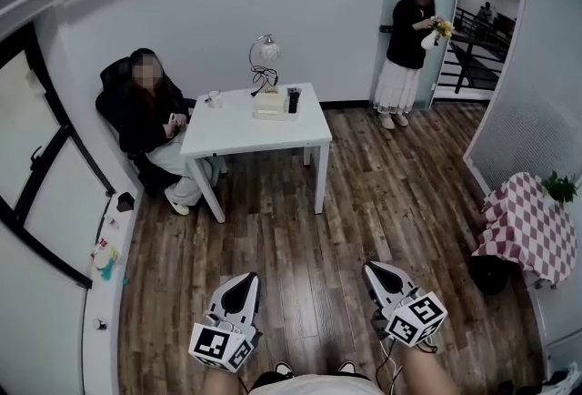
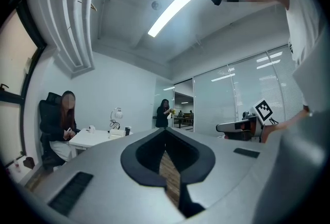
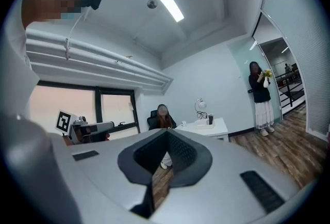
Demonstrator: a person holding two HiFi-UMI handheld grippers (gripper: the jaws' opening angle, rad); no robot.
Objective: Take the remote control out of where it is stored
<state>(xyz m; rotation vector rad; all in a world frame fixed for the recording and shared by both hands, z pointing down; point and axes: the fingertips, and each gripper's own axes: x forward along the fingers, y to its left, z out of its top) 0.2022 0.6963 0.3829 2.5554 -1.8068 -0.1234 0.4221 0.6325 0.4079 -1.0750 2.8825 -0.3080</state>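
The remote control (image 1: pixel 293 100) appears to be the slim dark thing standing upright at the back of the white table (image 1: pixel 227 136), just beside a pale box-like holder (image 1: pixel 269 106); at this range it cannot be told whether it sits in a slot of that holder or merely against it. A small lamp (image 1: pixel 264 55) stands behind the holder. A person (image 1: pixel 150 116) sits at the table's left side, and another person (image 1: pixel 407 47) stands by the doorway at the far right.

Well apart from all this, across a stretch of wooden floor (image 1: pixel 364 193), the two tongs are held level near the wearer's body. The left gripper (image 1: pixel 242 282) has its jaws together with nothing between them, and the right gripper (image 1: pixel 376 273) is likewise closed and empty; only floor shows through the gap behind each tip.

The task has hardly begun: this looks like the approach, with nothing reached yet. The next move probably calls for walking up to the table, parting the jaws of one gripper, and lining it up with the upright remote so it can be pinched near its top and lifted straight out, without knocking the holder or the lamp
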